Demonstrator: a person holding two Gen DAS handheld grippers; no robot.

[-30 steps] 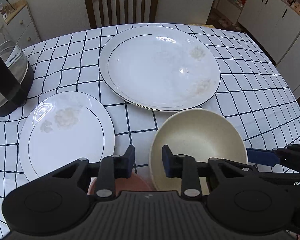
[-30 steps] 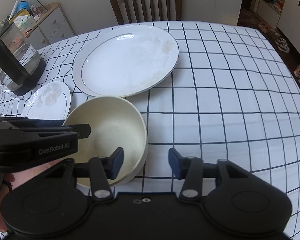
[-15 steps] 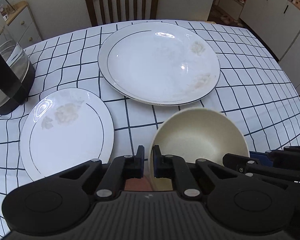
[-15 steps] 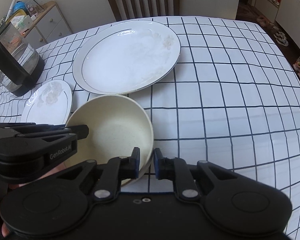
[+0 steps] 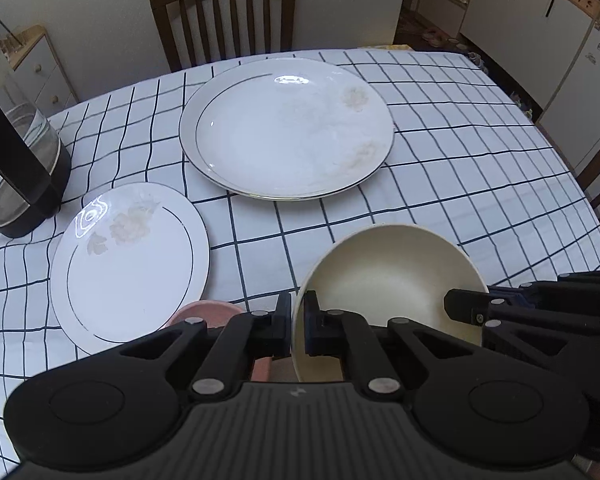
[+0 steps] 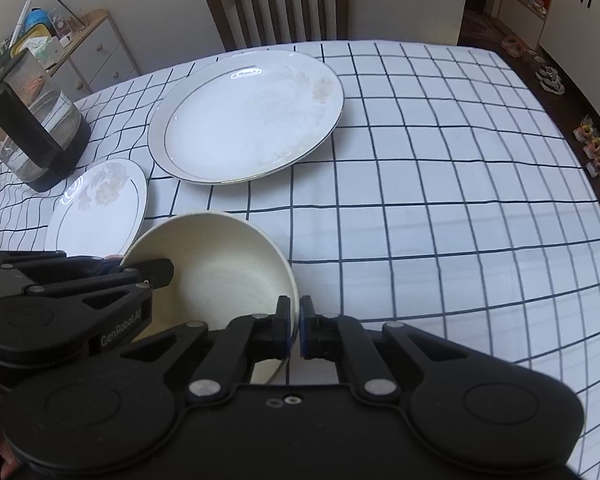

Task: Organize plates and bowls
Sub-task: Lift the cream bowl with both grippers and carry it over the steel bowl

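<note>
1. The cream-coloured round bowl with a matte inside [image 5: 388, 280] is sitting at the near edge of the table, its mouth facing up and tipping slightly toward the far side, so it appears to be lifting off the white tablecloth with the dark grid [image 6: 440, 208].
2. The left gripper [image 5: 297, 324] is pinching the bowl's left rim, one pad inside the wall and one outside, jaws nearly together on the thin wall.
3. The right gripper [image 6: 294, 328] is gripping the opposite rim the same way, so the bowl is hanging between both hands, equally close to each.
4. Being round, the bowl has no long axis; the line that matters is running rim to rim between the two grips, across the table's near edge.
5. A pink bowl [image 5: 208, 312] is lying just to the left of and below the cream one, partly hidden behind the left gripper.
6. The small white plate with a thin dark ring and faded flower [image 5: 128, 264] is resting to the left, apart from the bowl.
7. The large white plate with a gold-edged rim [image 5: 288, 128] is lying straight ahead, well apart; any carry toward it is going forward, away from both grippers.
8. A glass jug with a black base [image 5: 16, 168] is standing at the far left, clear of that path.
</note>
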